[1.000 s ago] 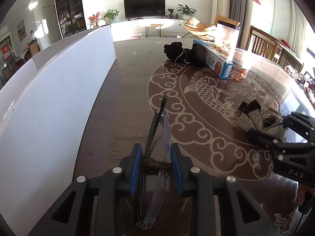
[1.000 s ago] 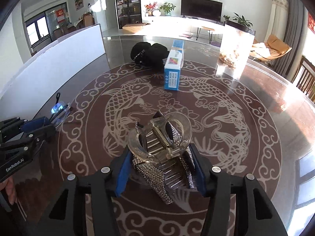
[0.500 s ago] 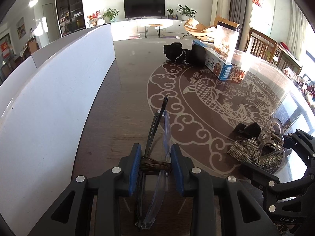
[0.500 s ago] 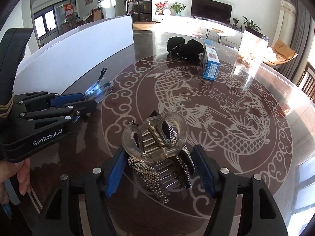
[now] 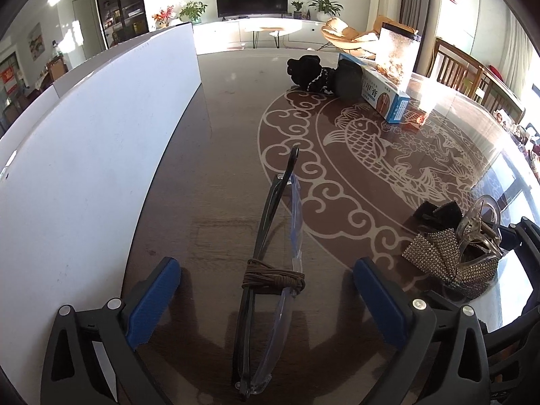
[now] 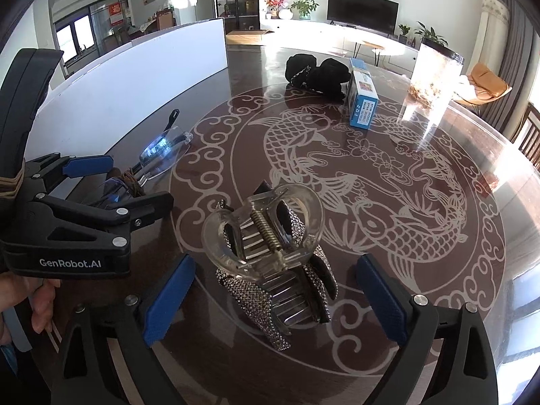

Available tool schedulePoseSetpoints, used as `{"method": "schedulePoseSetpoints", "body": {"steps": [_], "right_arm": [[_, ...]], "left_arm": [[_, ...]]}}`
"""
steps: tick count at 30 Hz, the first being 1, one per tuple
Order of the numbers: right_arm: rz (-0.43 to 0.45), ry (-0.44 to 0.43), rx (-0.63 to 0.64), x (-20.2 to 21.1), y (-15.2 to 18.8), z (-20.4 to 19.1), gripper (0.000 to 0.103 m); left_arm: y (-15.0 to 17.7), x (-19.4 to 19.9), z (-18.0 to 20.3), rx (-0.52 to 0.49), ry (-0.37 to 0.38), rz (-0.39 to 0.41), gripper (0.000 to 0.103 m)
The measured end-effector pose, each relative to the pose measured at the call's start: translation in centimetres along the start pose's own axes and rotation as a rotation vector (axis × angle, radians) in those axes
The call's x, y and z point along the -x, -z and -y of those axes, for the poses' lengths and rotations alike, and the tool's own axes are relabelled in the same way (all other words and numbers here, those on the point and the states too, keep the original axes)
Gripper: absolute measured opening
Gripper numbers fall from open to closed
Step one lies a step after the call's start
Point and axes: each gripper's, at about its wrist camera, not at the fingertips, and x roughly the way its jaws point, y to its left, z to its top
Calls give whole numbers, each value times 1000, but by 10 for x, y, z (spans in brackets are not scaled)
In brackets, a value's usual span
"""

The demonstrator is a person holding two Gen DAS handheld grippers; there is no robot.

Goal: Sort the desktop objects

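Release step: left gripper (image 5: 266, 300) spread wide around glasses (image 5: 270, 260) lying lower centre; right gripper (image 6: 275, 298) spread around hair clip (image 6: 273, 263), seemingly resting on table (image 6: 422, 175). Next: back both off.

Folded glasses (image 5: 270, 270), rhinestone hair claw (image 6: 273, 263)
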Motion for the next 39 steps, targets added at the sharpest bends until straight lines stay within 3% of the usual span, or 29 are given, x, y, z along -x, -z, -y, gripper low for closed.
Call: {"method": "schedulePoseSetpoints", "body": {"steps": [39], "right_arm": [[-4, -9, 2, -2, 0, -1, 101]], "left_arm": [[2, 2, -1, -2, 6, 9, 103]]}}
